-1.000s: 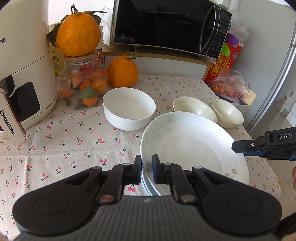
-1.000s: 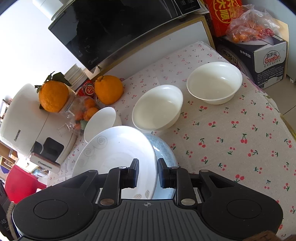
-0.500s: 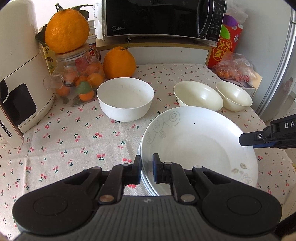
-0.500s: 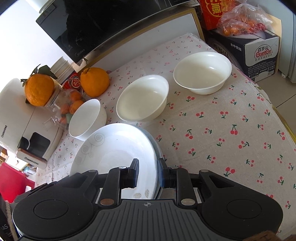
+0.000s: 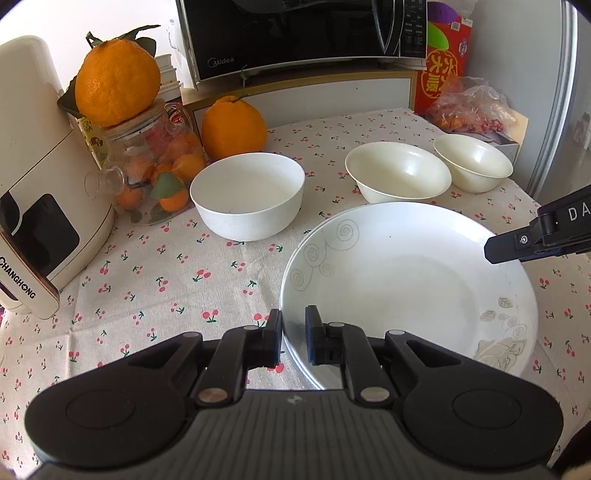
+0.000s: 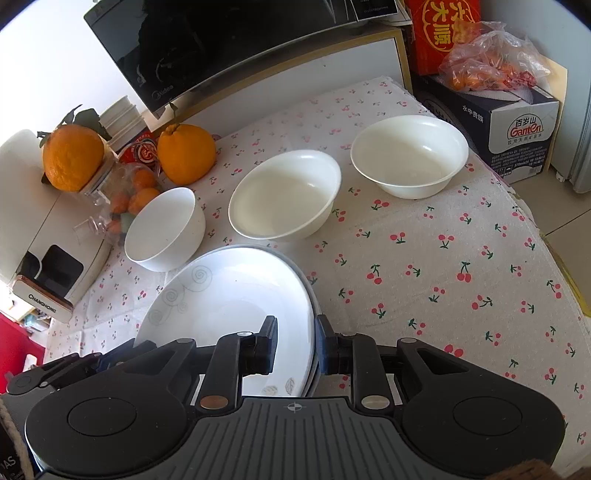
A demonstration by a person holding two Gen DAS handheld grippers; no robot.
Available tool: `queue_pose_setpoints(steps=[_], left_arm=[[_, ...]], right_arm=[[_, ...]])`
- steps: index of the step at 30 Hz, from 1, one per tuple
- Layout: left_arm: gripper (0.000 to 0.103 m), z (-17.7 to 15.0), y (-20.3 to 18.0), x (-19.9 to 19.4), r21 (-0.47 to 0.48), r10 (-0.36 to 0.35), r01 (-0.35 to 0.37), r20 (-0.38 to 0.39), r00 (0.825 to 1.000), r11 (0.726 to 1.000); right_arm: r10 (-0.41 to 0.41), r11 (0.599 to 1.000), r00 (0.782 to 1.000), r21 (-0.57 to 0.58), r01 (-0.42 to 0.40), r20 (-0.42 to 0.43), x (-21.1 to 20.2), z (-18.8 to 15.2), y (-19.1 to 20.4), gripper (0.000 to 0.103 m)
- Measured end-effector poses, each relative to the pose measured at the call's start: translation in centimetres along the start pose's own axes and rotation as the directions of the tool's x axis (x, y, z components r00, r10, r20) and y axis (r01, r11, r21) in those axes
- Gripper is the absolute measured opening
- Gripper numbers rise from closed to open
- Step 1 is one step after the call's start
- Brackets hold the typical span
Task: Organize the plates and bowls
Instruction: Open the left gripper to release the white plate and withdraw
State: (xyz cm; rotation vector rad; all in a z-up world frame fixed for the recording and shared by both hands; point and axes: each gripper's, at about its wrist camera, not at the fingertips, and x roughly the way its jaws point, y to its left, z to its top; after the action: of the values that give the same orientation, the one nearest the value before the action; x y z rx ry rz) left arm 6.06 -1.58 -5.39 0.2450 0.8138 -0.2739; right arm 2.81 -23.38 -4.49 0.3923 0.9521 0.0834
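Observation:
A white plate with grey swirls [image 5: 406,288] [image 6: 236,295] lies level on a stack of plates; a greyish lower rim [image 6: 308,291] peeks out on its right. My left gripper [image 5: 294,339] is shut on the plate's near left rim. On the opposite rim my right gripper [image 6: 297,345] is shut too, one finger inside the plate and one outside; one of its fingers [image 5: 517,243] shows in the left wrist view. Behind the plates stand a deep white bowl [image 5: 247,201] [image 6: 164,229] and two cream bowls [image 5: 399,171] [image 5: 472,162], all apart from each other.
The cherry-print tablecloth [image 6: 424,280] runs to the table's edge at the right. An air fryer [image 5: 37,184], a glass jar of oranges [image 5: 155,162] and a large orange [image 5: 232,127] crowd the left back. A microwave [image 5: 295,33], a fruit bag [image 5: 469,110] and a box [image 6: 517,122] stand behind.
The plate held by both grippers has come down from a tilt and now lies level on the stack. Both grippers sank with it and stayed shut on its rim.

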Motion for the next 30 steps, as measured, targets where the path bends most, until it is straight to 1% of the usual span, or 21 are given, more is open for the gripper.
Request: queue_pose_setpoints(steps=[8,9,11,15,18,20,23,24,25,26,28,30], left_arm=[[0.011,0.1,0.1,0.1,0.007,-0.009,0.009,-0.007,1.000,1.000],[0.011,0.1,0.2,0.1,0.005,-0.011,0.011,-0.010,1.000,1.000],[0.012,0.2,0.4,0.2,-0.003,-0.025,0.025,-0.016,1.000,1.000],[0.021,0.2,0.7,0.3,-0.021,-0.050,0.049,-0.036,0.998,0.999],[0.023,0.2,0.7,0.3,-0.026,-0.053,0.052,-0.036,0.998,0.998],[0.025,0.3,0.8,0.2,-0.026,-0.058,0.057,-0.034,0.998,0.998],[0.034,0.4,1.0,0.0,-0.034,-0.066,0.065,-0.031,0.997,0.997],[0.039,0.5,1.1,-0.1,-0.040,-0.069,0.068,-0.031,0.997,0.997],[0.044,0.7,1.3,-0.1,-0.046,-0.075,0.073,-0.032,0.997,0.996],[0.046,0.8,1.5,-0.2,-0.055,-0.081,0.079,-0.030,0.996,0.995],[0.060,1.2,2.0,-0.4,-0.075,-0.094,0.092,-0.029,0.995,0.993],[0.068,1.6,2.7,-0.6,-0.095,-0.097,0.094,-0.021,0.995,0.991]], right_arm=[[-0.030,0.998,1.000,-0.059,0.030,0.000,0.1,-0.1,0.7,0.022],[-0.028,0.997,1.000,-0.066,0.028,-0.001,0.1,-0.1,0.8,0.024],[-0.040,0.996,0.999,-0.075,0.040,-0.001,0.1,-0.2,0.9,0.024],[-0.043,0.995,0.999,-0.094,0.042,-0.009,0.1,-0.2,1.1,0.026],[-0.038,0.995,0.999,-0.095,0.036,-0.014,0.1,-0.3,1.1,0.032],[-0.041,0.995,0.999,-0.097,0.039,-0.013,0.1,-0.2,1.1,0.034],[-0.041,0.995,0.999,-0.095,0.040,-0.008,-0.1,-0.1,1.1,0.046],[-0.041,0.995,0.999,-0.096,0.041,-0.003,-0.2,-0.1,1.1,0.051],[-0.041,0.994,0.999,-0.097,0.041,0.001,-0.3,0.0,1.1,0.054],[-0.039,0.994,0.999,-0.100,0.039,0.002,-0.5,0.2,1.1,0.056],[-0.023,0.994,1.000,-0.106,0.023,0.004,-0.8,0.6,1.3,0.064],[0.003,0.994,1.000,-0.114,-0.002,0.009,-1.4,1.1,1.8,0.071]])
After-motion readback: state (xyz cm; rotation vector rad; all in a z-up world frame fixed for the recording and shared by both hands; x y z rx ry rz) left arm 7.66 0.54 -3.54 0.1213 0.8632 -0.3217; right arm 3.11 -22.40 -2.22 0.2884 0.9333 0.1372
